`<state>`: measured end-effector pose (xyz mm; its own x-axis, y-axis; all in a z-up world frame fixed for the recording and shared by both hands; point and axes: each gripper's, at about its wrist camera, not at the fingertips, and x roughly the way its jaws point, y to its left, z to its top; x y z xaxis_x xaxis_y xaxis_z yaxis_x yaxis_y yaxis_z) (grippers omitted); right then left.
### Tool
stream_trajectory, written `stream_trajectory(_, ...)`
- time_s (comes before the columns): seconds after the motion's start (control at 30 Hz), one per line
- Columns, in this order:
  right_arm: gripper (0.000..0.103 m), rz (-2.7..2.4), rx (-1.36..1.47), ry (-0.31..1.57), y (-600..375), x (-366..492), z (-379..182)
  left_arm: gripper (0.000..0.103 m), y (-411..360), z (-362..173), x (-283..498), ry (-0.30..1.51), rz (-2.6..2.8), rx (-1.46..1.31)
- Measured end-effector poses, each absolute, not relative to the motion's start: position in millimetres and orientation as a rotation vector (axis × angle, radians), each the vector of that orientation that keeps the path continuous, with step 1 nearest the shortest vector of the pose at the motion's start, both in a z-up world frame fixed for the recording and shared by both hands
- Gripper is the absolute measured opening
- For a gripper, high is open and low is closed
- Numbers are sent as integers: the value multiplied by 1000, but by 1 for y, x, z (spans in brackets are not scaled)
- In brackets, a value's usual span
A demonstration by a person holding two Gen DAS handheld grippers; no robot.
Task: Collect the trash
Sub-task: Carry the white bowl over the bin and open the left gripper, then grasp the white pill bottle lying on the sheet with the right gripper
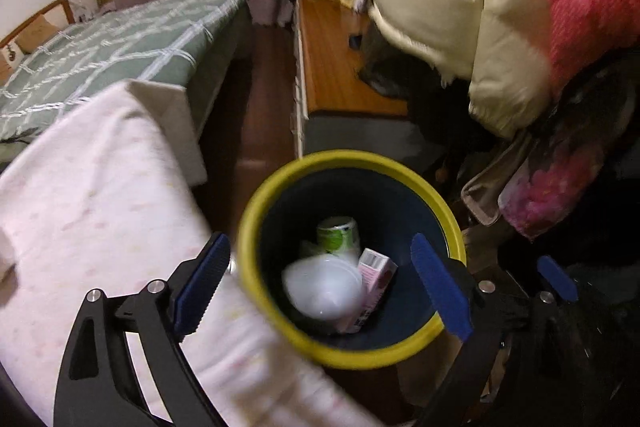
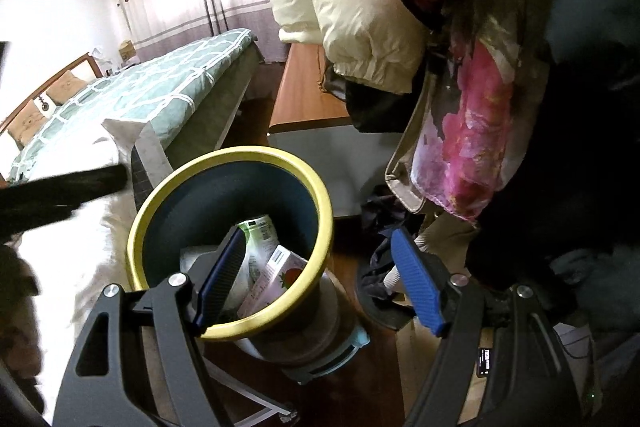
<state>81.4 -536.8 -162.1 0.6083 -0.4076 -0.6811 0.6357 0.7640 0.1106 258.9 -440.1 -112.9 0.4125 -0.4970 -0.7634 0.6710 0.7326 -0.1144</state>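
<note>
Left gripper [image 1: 322,285]: its blue-padded fingers [image 1: 202,285] are spread wide with nothing between the pads. They hang above the mouth of the trash bin [image 1: 260,203], one finger to the left of the yellow rim, the other over the bin's right side. No contact with the bin is visible.

Right gripper [image 2: 320,283]: its fingers [image 2: 418,283] are also parted and empty. The left finger shows in front of the bin's near interior; the right finger is outside the rim, over the floor. Whether either one touches the rim cannot be told.

Bin contents: a clear plastic lid [image 1: 326,287], a pink carton [image 1: 374,285] and a green-and-white cup [image 1: 340,233], all lying at the bottom.

Surroundings: a pale bedsheet [image 1: 92,203] lies just left of the bin. A bed with a green checked cover [image 1: 120,47] stands farther left. A wooden table [image 1: 332,59] is beyond the bin. Hanging jackets [image 1: 460,11] fill the right.
</note>
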Motion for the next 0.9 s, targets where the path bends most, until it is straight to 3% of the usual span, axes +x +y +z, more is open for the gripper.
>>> stream_trajectory(0.3, 71, -556, 335, 700, -511, 96, -160, 98, -284, -78, 252, 762, -560, 106)
stream_trajectory(0.67, 71, -386, 247, 684, -436, 145, -133, 98, -89, -99, 253, 748, -203, -4)
stream_trajectory(0.9, 71, -220, 178, 671, -359, 193, -112, 98, -4, -111, 259, 726, -18, -13)
